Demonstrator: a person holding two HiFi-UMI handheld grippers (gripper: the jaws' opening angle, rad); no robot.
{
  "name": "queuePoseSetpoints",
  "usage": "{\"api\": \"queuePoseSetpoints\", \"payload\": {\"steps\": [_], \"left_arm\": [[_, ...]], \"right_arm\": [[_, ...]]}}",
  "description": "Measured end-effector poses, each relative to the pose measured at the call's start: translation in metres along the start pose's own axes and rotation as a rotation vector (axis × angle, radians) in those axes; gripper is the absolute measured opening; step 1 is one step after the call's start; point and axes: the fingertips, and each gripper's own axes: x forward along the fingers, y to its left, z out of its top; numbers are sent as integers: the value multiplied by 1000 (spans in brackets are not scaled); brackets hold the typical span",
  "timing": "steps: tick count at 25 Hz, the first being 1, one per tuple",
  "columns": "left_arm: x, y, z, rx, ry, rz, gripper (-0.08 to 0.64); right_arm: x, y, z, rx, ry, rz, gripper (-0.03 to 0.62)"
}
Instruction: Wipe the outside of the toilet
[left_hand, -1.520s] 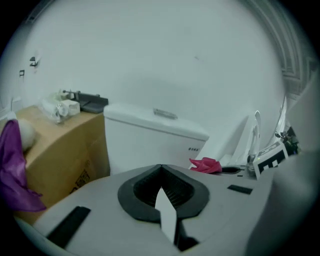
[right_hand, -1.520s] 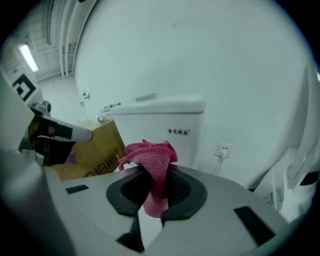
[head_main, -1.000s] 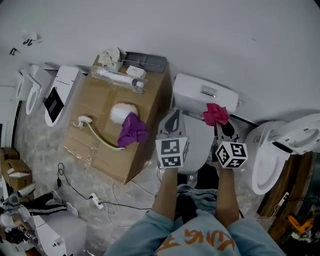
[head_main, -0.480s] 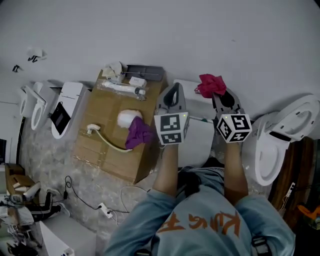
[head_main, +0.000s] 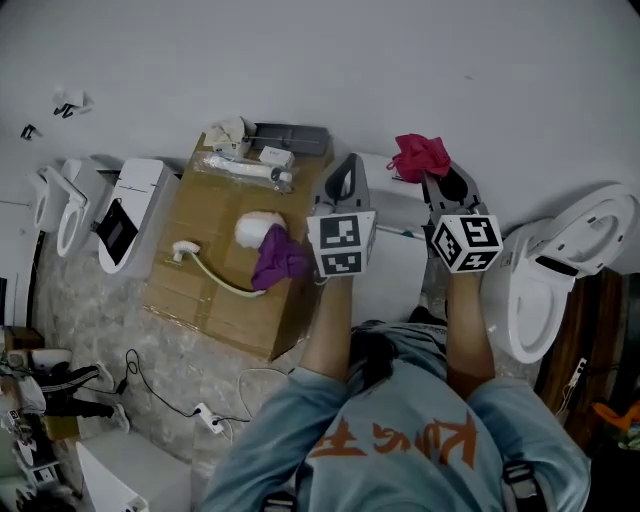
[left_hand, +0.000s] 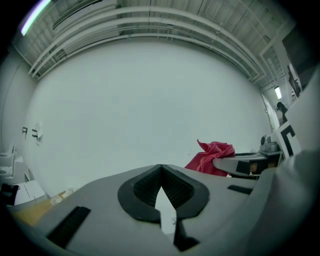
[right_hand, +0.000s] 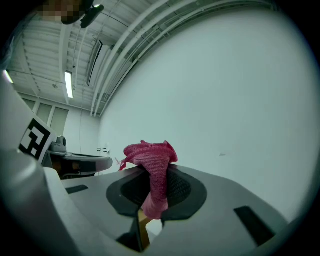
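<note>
Toilet (head_main: 398, 272) sits straight below me in the head view, lid down, its tank (head_main: 392, 203) backed against the wall (head_main: 300, 60). My right gripper (head_main: 446, 188) carries the red cloth (head_main: 420, 157) up over the tank, and I judge it to be off the porcelain. My left gripper (head_main: 347, 178) hangs alongside. No wiped trace shows anywhere, so I count the whole outside as left to do. Room is tight. A cardboard box (head_main: 215, 285) with a purple cloth (head_main: 280, 257) on it stands just beside the toilet's left flank. A neighbouring toilet (head_main: 560, 275) with its lid open is near on the right, and the person's legs (head_main: 378, 360) crowd the front. I judge the top and front to be the free faces and the sides to be narrow gaps.

In the left gripper view the jaws are pressed together at the tips with nothing between them. Bare wall lies beyond, and the cloth shows off to the right.

In the right gripper view the jaws are clamped on the cloth, which bunches up above them. Only wall lies ahead, with no toilet surface, so I reckon the cloth must go down before any wiping.
</note>
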Motion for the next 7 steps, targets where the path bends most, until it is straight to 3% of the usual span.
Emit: {"api": "queuePoseSetpoints", "payload": {"steps": [7], "left_arm": [[-24,7,-19,-32,39,-17,25]], "right_arm": [[-24,21,-9,-7,14,-58,75]]}}
